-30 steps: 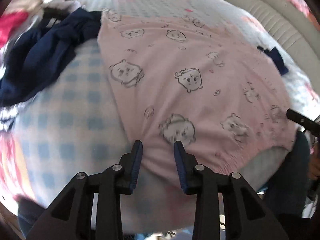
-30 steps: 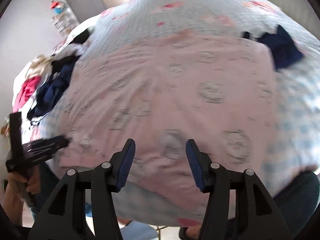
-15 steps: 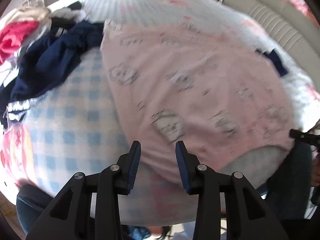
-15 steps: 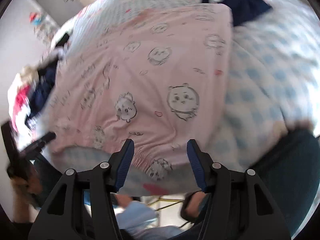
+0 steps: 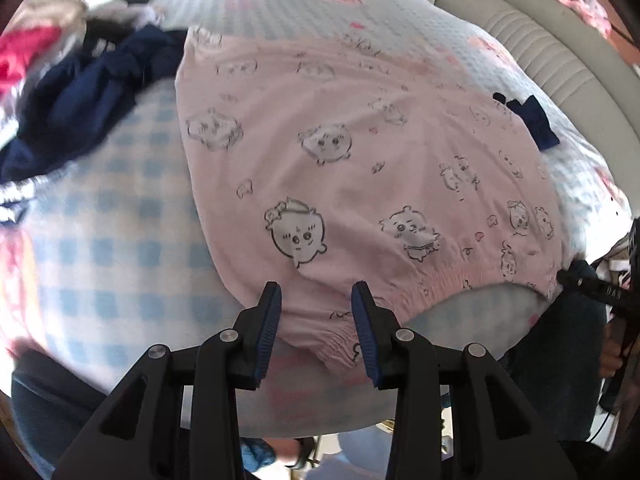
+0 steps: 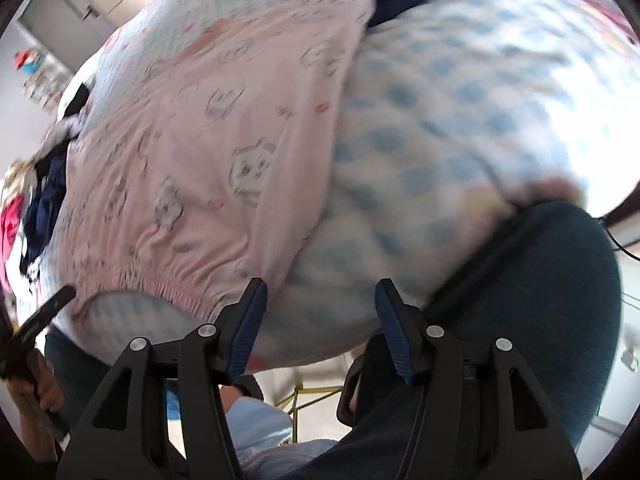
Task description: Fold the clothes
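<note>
A pink garment [image 5: 360, 160] printed with cartoon animal faces lies spread flat on a blue-and-white checked bedcover [image 5: 112, 200]; its elastic waistband [image 5: 452, 280] faces the near edge. My left gripper [image 5: 316, 308] is open, its fingers straddling the waistband's left corner without closing on it. In the right wrist view the same pink garment [image 6: 208, 140] fills the left half. My right gripper [image 6: 318, 304] is open over the checked bedcover [image 6: 440, 120], just right of the waistband's right corner [image 6: 256, 276].
A heap of dark blue, red and white clothes [image 5: 80, 84] lies at the far left. A small dark blue garment [image 5: 532, 120] sits at the pink garment's far right corner. A beige ribbed headboard [image 5: 540, 48] runs along the right. The person's legs in jeans [image 6: 540, 340] stand at the bed edge.
Both grippers have dropped toward the near edge of the bed. The left one now straddles the waistband's left corner; the right one has slid rightward, past the garment's right edge.
</note>
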`<action>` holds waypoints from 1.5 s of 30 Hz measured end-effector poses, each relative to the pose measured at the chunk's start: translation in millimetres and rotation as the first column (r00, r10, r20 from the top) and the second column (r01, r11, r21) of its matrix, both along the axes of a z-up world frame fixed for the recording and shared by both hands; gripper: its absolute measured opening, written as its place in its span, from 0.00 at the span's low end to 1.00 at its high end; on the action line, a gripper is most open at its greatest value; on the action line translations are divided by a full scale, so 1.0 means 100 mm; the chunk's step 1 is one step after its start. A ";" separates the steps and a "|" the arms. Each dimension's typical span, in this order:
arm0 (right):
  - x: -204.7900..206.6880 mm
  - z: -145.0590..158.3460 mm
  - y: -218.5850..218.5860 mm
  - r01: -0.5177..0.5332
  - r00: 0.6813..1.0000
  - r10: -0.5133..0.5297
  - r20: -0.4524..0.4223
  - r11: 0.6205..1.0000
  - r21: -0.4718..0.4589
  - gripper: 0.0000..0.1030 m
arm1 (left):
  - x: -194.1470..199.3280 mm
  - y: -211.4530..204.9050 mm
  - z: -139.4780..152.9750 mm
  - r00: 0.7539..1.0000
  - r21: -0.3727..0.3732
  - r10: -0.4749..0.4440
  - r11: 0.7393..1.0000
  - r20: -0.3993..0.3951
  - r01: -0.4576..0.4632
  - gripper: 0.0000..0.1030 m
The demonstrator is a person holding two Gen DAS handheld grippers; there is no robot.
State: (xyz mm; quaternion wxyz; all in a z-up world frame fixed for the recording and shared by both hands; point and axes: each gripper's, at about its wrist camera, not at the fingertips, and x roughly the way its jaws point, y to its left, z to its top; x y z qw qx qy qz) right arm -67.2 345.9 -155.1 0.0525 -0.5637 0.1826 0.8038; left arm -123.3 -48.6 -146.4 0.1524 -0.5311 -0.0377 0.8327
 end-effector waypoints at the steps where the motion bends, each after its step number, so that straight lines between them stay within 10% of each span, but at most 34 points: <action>1: 0.00 0.02 0.02 0.006 1.000 -0.006 -0.013 1.000 -0.013 0.57 | -0.01 0.03 0.03 1.000 0.005 -0.010 1.000 -0.007 0.010 0.37; 8: -0.08 -0.16 -0.12 -0.024 1.000 0.023 -0.009 0.973 -0.229 0.59 | -0.04 0.42 0.15 0.993 0.055 -0.114 0.992 -0.016 0.114 0.37; 10: -0.07 -0.19 -0.18 -0.035 0.999 0.036 -0.001 0.977 -0.212 0.25 | -0.04 0.56 0.17 0.989 0.072 -0.149 0.986 -0.012 0.149 0.37; 14: -0.04 -0.10 -0.23 -0.066 0.997 0.059 -0.041 0.977 -0.201 0.10 | -0.05 0.84 0.20 0.976 0.107 -0.219 0.970 -0.006 0.218 0.37; 23: -0.06 0.12 0.08 0.060 0.990 -0.088 -0.108 0.969 -0.238 0.28 | -0.08 1.65 0.30 0.916 0.123 -0.401 0.908 -0.029 0.401 0.33; 28: -0.05 0.05 0.09 0.129 0.990 -0.133 -0.048 0.989 -0.069 0.28 | -0.05 2.07 0.30 0.875 0.155 -0.484 0.863 -0.022 0.481 0.33; 39: -0.30 -0.16 -0.10 -0.001 0.998 -0.017 -0.067 0.964 -0.264 0.28 | 0.21 2.47 0.20 0.770 0.071 -0.638 0.768 -0.001 0.636 0.35; 45: -0.09 -0.04 0.13 0.031 0.994 -0.059 -0.089 0.958 -0.284 0.37 | 0.21 2.61 0.10 0.757 0.099 -0.652 0.757 0.039 0.646 0.39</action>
